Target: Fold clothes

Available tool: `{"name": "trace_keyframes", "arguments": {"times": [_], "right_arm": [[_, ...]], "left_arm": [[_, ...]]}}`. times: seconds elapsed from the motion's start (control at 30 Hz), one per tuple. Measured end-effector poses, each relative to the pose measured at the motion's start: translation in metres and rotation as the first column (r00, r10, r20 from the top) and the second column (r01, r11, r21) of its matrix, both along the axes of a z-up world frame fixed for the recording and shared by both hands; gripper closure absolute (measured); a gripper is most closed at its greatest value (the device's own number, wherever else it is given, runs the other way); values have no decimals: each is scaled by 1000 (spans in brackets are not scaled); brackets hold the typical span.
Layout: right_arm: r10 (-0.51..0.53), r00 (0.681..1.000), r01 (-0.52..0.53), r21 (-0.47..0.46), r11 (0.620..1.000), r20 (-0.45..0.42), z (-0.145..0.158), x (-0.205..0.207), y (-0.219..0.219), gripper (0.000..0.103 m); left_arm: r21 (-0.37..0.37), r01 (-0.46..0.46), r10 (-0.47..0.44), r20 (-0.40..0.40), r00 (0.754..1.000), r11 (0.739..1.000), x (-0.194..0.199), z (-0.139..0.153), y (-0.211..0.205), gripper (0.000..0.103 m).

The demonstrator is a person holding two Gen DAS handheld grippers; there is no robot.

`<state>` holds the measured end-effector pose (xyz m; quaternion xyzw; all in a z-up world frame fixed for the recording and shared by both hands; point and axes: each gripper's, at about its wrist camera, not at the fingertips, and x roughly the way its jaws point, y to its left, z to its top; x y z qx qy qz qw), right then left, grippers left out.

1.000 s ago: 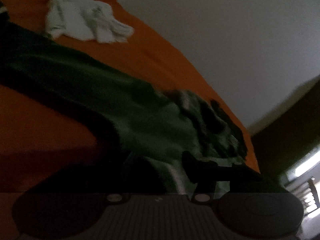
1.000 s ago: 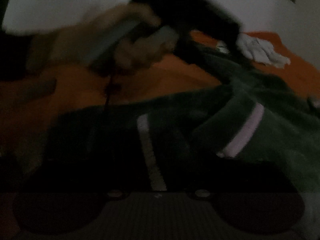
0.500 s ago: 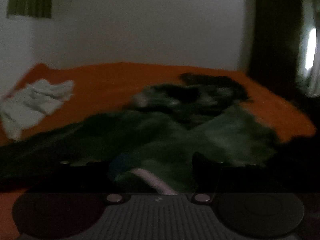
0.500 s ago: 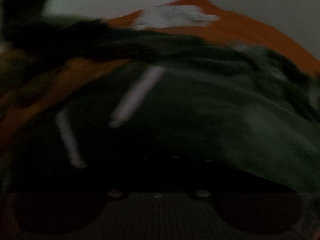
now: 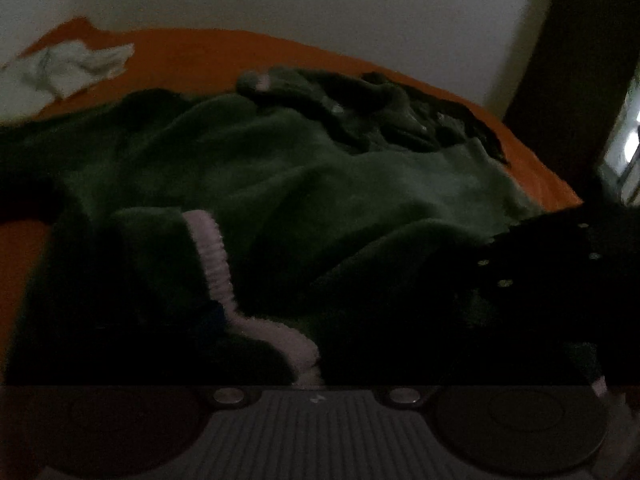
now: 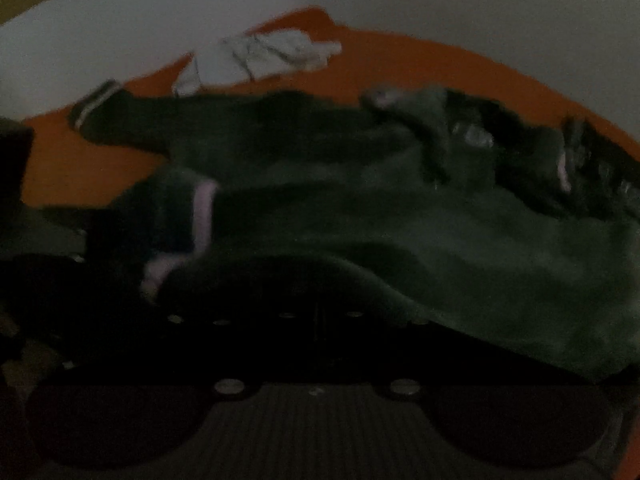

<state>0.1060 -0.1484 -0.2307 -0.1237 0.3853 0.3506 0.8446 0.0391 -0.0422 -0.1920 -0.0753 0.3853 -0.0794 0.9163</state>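
A dark green sweater (image 5: 320, 184) with a white striped hem (image 5: 212, 256) lies crumpled on the orange bed (image 5: 208, 56). My left gripper (image 5: 312, 344) hovers low over the hem. Its jaws are opening, with the white stripe lying between them but not pressed; its fingers are lost in shadow. My right gripper (image 6: 316, 316) is shut, its black fingers together at the sweater's near edge, which drapes over the tips. The same gripper (image 5: 496, 244) shows at the right of the left wrist view, at a raised fold. One sleeve with a striped cuff (image 6: 94, 106) stretches to the back left.
A white garment (image 5: 68, 68) lies bunched at the far left of the bed, beyond the sweater (image 6: 480, 240). A pale wall (image 5: 320, 0) stands behind. A dark door frame (image 5: 560, 80) and a bright opening are at the right. The room is dim.
The left jaws have spread wide and the left gripper has come down close to the white hem. The right jaws have closed at the sweater's edge. Both views rolled toward level.
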Motion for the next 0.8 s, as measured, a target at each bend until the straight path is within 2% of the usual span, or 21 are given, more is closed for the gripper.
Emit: {"name": "trace_keyframes", "arguments": {"times": [0.1,0.17,0.23,0.3,0.37,0.43,0.47,0.5,0.6,0.7,0.8], "right_arm": [[-23,990,22,-10,1000,-141,-12,15,0,98],[-16,985,14,-15,1000,-175,-9,20,3,97],[-2,985,-1,-17,1000,-174,-3,23,8,95],[0,984,3,17,1000,-178,8,25,8,94],[-1,987,10,54,998,-164,21,24,6,92],[-1,988,14,84,996,-152,34,23,5,89],[-3,989,18,98,995,-149,39,23,5,89],[-8,989,24,112,993,-148,44,23,6,89],[4,989,17,138,990,-150,57,23,14,86],[44,993,-31,119,992,-112,69,23,27,86],[80,992,-69,110,992,-96,84,28,36,85]], "left_arm": [[16,10,-10,9,1000,1000,-10,6,-2,0],[5,10,-10,16,1000,1000,-17,14,3,0],[-50,-17,19,32,999,999,-23,24,15,0],[-125,-83,88,37,995,989,-30,33,34,0],[-217,-188,196,18,980,958,-40,39,61,0],[-321,-298,317,8,949,899,-56,45,97,0],[-347,-331,354,3,935,878,-61,47,113,0],[-348,-367,387,-15,922,862,-64,49,133,0],[-283,-486,484,-80,871,827,-65,50,197,0],[-279,-620,622,-93,777,733,-67,47,271,0],[-287,-718,720,-121,684,634,-64,42,338,0]]}}
